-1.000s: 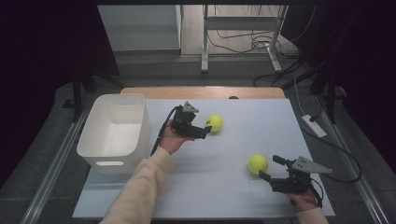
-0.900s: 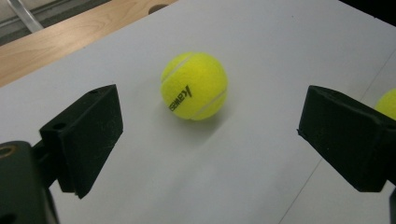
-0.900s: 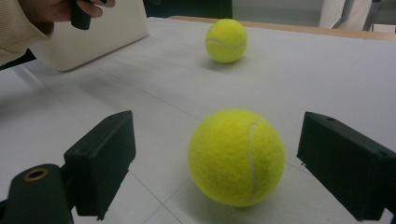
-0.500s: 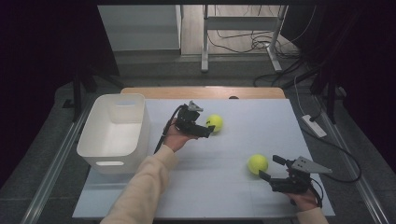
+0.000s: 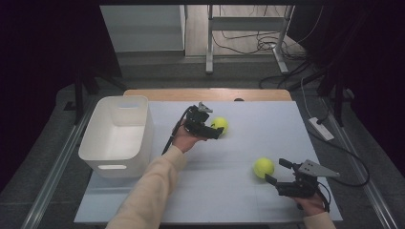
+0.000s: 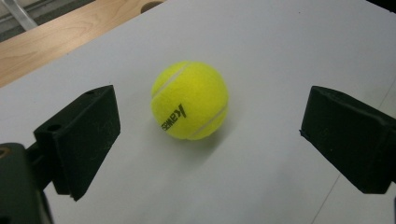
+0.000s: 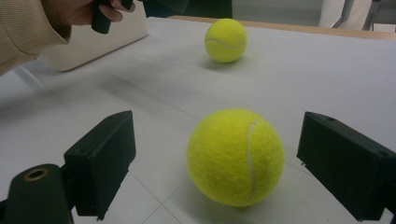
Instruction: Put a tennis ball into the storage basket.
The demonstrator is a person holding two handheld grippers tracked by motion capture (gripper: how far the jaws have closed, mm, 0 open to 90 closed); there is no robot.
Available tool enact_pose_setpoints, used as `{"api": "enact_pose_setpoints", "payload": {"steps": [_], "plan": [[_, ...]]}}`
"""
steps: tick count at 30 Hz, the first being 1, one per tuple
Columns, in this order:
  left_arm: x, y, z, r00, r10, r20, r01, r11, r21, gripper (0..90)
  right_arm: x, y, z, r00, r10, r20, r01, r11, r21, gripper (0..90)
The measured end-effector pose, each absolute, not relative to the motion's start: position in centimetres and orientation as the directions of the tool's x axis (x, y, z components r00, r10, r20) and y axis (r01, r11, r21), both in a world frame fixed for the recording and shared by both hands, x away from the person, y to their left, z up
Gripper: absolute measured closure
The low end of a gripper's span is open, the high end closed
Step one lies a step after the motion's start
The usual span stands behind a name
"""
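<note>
Left gripper (image 5: 216, 133) nearer far tennis ball (image 5: 219, 125), jaws just widened

light: dim room, lit table (image 5: 286, 124) | shadows: soft | focus: sharp, near fingers slightly blurred

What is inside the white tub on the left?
Nothing visible: the white tub shows a bare floor in the high view. Its near wall hides the closest strip of the bottom.

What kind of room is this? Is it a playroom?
Probably a lab or workshop, not a playroom: a plain white work table, loose cables on the floor, metal stand legs, and dark curtains around.
</note>
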State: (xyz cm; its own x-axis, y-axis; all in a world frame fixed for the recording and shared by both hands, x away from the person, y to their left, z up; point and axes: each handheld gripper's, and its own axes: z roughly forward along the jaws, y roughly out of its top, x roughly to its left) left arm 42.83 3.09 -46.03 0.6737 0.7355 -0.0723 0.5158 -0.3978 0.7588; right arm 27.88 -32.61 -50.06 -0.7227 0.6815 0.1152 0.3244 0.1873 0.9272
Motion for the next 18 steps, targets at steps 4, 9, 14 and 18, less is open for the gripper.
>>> {"api": "enact_pose_setpoints", "payload": {"steps": [4, 9, 14, 18], "plan": [[43.2, 2.9, -46.3, 0.669, 0.739, -0.072, 0.519, -0.396, 0.757, 5.3, 27.9, -32.6, -50.1, -0.723, 0.681, 0.115, 0.324, 0.188, 0.927, 11.6], [43.6, 2.8, -46.6, 0.663, 0.745, -0.077, 0.526, -0.39, 0.756, 5.2, 27.9, -32.6, -50.1, -0.722, 0.682, 0.115, 0.325, 0.188, 0.927, 11.6], [44.0, 2.8, -47.1, 0.656, 0.75, -0.085, 0.536, -0.384, 0.752, 5.2, 27.9, -32.6, -50.1, -0.723, 0.681, 0.115, 0.326, 0.189, 0.926, 11.6], [44.2, 2.6, -47.3, 0.657, 0.749, -0.087, 0.539, -0.386, 0.748, 5.1, 27.9, -32.6, -50.1, -0.722, 0.682, 0.116, 0.326, 0.187, 0.927, 11.6]]}}
